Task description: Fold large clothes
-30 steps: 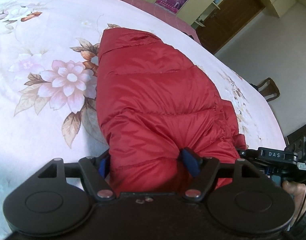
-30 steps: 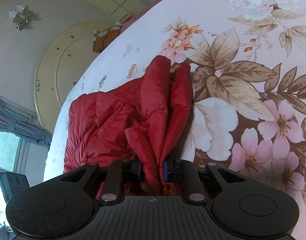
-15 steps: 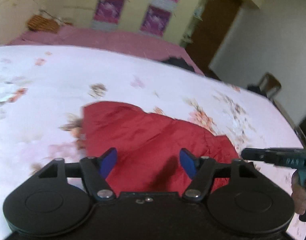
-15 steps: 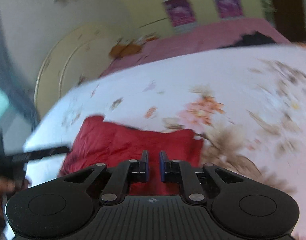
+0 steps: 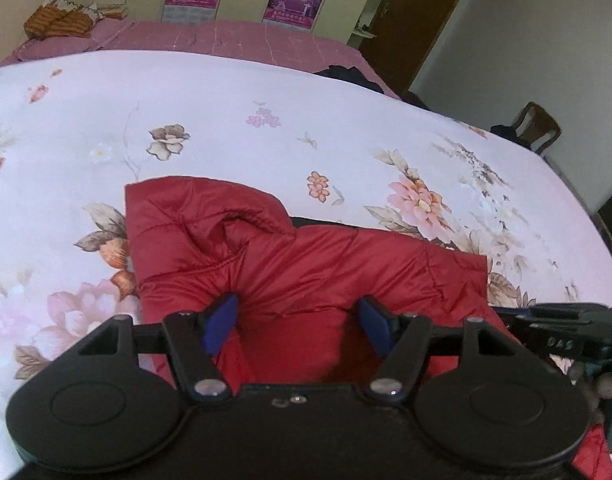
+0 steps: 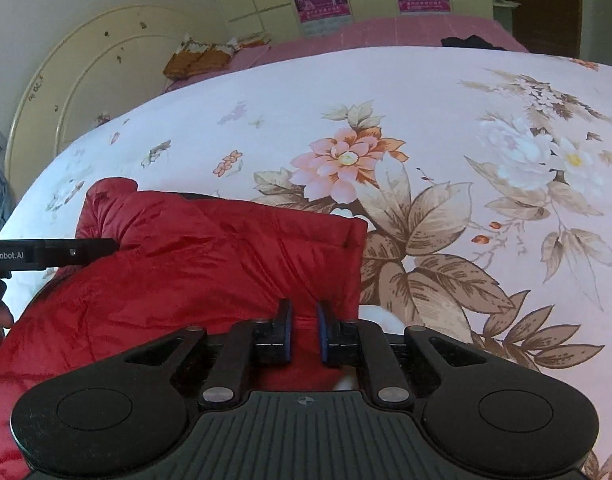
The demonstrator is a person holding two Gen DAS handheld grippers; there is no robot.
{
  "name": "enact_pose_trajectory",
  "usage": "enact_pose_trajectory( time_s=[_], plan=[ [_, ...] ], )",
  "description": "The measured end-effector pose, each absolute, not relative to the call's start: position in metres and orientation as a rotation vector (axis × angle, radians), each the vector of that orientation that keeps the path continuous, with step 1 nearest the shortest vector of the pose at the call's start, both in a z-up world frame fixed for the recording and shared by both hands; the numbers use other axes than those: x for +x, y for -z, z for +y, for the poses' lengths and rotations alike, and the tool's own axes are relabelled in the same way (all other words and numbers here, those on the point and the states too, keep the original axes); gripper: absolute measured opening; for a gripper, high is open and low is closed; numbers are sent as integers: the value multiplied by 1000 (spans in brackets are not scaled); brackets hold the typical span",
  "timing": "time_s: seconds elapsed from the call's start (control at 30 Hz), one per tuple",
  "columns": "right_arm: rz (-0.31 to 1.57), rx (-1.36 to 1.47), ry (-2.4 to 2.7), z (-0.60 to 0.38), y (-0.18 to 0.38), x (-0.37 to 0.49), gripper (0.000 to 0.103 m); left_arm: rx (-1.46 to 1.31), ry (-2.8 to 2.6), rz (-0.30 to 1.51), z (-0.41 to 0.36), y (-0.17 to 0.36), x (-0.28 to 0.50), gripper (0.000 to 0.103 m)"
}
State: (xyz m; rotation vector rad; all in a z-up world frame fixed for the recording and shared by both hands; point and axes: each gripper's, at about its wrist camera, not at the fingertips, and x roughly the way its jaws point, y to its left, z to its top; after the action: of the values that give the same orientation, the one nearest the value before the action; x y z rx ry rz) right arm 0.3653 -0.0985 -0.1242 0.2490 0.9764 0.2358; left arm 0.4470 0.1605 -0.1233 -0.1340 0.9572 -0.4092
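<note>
A red puffer jacket (image 5: 306, 264) lies crosswise on the floral bedsheet (image 5: 266, 120), its collar end raised at the left. My left gripper (image 5: 299, 324) has its blue pads set wide apart on a thick bunch of the jacket's near edge, and creases run out from the left pad. In the right wrist view the jacket (image 6: 210, 264) fills the lower left. My right gripper (image 6: 304, 332) is nearly closed, with a thin fold of red fabric pinched between its pads. Each gripper's body shows at the edge of the other's view.
The bed runs far beyond the jacket, with a pink cover (image 5: 226, 36) and a dark garment (image 5: 346, 74) at its far side. Orange pillows (image 6: 198, 60) lie by the curved headboard (image 6: 86, 80). A wooden chair (image 5: 538, 124) stands off the right edge.
Both views have swung up and levelled. The jacket, which stretched away from the left gripper and bunched upright in the right one, now lies flatter and crosswise. Both grippers still have fabric between their pads.
</note>
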Motion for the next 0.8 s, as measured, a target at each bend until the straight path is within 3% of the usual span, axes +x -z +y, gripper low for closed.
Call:
enact_pose_trajectory(
  time_s=[0.27,0.4,0.53,0.8],
  plan=[
    [853,292,-313,-95,59,309,12,-180,492,802,165,72,349,64],
    [953,206,-320,-78,87,303,12,-52,483,825,147,92,310,64],
    [988,295,-309,-86,113,309,12,-41,447,814,146,109,304,66],
    [866,245,-377,-77,44,253,12,-89,447,780,158,77,259,63]
  ],
)
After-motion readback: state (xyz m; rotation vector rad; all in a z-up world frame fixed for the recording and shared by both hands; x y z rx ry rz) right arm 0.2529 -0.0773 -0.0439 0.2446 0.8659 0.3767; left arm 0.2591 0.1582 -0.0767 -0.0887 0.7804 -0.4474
